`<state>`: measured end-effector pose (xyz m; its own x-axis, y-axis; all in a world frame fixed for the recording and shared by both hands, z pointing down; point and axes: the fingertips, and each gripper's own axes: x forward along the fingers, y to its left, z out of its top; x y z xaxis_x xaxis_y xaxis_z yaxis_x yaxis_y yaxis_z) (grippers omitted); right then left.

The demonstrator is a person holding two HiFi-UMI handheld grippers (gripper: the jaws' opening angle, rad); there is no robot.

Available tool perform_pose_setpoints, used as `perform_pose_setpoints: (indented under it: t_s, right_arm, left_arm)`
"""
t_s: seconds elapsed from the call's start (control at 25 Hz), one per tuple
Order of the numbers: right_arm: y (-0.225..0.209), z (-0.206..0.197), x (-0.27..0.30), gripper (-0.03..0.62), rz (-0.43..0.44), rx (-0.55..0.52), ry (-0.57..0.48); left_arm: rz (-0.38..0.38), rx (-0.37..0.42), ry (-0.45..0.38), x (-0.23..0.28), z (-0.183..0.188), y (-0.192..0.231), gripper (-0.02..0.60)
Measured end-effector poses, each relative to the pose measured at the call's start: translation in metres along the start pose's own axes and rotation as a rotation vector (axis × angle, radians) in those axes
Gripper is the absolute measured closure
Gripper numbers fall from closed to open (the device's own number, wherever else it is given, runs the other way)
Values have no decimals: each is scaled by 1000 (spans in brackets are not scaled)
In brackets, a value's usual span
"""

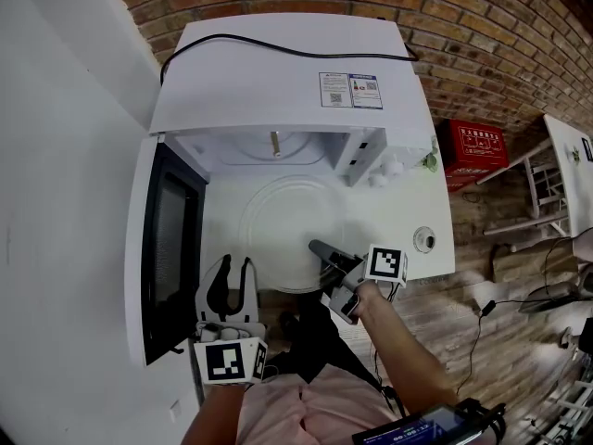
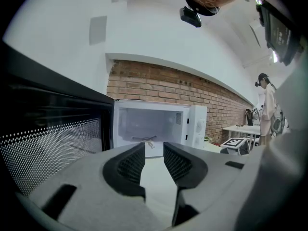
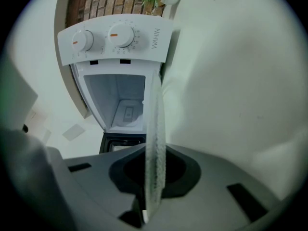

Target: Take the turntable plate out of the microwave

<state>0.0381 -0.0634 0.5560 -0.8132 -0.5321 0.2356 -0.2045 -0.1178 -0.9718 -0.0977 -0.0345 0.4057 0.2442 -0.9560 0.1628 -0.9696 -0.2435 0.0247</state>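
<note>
Glass turntable plate (image 1: 287, 235) is out of the microwave (image 1: 278, 72), over the counter (image 1: 408, 213). My right gripper (image 1: 320, 248): jaws clamped on its rim. Left gripper (image 1: 232, 269): jaws apart, empty. Next, I judge: lower it flat, then release.

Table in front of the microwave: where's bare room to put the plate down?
Best patch: bare table right of the turntable plate, up to the small round object near the right edge. Narrow strip between plate and open microwave door. Crowded at the front edge: right gripper shut on the plate rim, left gripper open by the door.
</note>
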Motion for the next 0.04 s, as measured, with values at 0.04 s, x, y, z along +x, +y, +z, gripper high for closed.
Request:
perform_pose_setpoints:
  t_s: [0.04]
  right_arm:
    - [0, 0, 0, 563, -2, 2, 0]
  left_arm:
    - [0, 0, 0, 0, 0, 0, 461]
